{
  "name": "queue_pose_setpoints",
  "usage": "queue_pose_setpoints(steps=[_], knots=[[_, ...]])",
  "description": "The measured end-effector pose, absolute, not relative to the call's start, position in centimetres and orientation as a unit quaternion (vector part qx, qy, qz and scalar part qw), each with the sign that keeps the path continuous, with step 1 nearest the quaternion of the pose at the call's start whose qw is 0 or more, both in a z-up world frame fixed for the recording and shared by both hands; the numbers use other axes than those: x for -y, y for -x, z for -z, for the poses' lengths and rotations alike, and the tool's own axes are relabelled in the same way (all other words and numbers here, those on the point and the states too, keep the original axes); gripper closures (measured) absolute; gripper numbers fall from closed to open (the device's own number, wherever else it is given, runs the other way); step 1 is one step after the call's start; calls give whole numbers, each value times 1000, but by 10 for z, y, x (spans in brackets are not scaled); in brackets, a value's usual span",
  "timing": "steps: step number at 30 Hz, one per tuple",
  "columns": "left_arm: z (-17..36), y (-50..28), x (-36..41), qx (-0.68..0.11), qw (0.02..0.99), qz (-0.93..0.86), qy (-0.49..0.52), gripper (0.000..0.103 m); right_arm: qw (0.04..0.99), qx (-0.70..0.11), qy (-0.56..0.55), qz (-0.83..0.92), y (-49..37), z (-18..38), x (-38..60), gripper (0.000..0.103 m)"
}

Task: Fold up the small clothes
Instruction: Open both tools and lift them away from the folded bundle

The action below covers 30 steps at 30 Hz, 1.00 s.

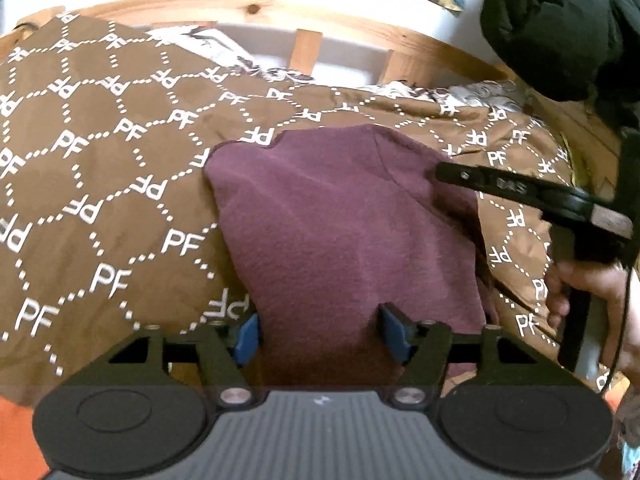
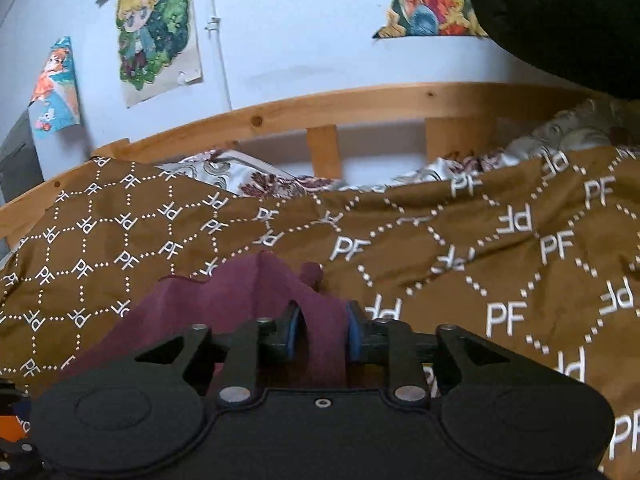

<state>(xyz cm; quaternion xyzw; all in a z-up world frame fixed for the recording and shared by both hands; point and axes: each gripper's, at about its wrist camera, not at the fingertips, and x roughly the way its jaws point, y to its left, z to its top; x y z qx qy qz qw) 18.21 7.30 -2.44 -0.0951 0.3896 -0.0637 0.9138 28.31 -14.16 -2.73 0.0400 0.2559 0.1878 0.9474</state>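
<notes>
A small maroon garment [image 1: 340, 220] lies on a brown bedspread [image 1: 100, 180] printed with white PF letters. My left gripper [image 1: 320, 336] stands open over the garment's near edge, its blue pads wide apart and clear of the cloth. In the right wrist view a raised fold of the maroon garment [image 2: 224, 304] runs between the blue pads of my right gripper [image 2: 324, 334]. A dark gap shows beside the left pad, so the jaws are open around the fold. From the left wrist view, a black finger [image 1: 480, 182] of the right gripper reaches over the garment's right edge, held by a hand [image 1: 580, 280].
A wooden bed rail [image 2: 360, 100] runs along the far side against a white wall with cartoon posters [image 2: 156, 28]. Floral sheet [image 2: 248, 180] shows beyond the brown bedspread [image 2: 480, 260]. A bulky black mass [image 1: 552, 20] hangs at upper right. Something orange [image 1: 16, 432] sits at lower left.
</notes>
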Motion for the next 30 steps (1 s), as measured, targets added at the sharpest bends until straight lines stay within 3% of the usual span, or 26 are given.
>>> queue_pose_setpoints(steps=[3,10,14,30], knots=[[18,-172,-74,-378,919,55,96,17,949,-251,-45,-183,-268,25,149,43],[-10,-132,-64,-326,943,28,65,0,957,-223,-56,-176,-204,6,169,15],[-21,-102,-51,-296,954,16,36,1,962,-201,-68,-174,-163,-8,180,2],[-23,-4,-35,-273,961,-17,-25,0,968,-190,-71,-146,-36,-22,198,1]])
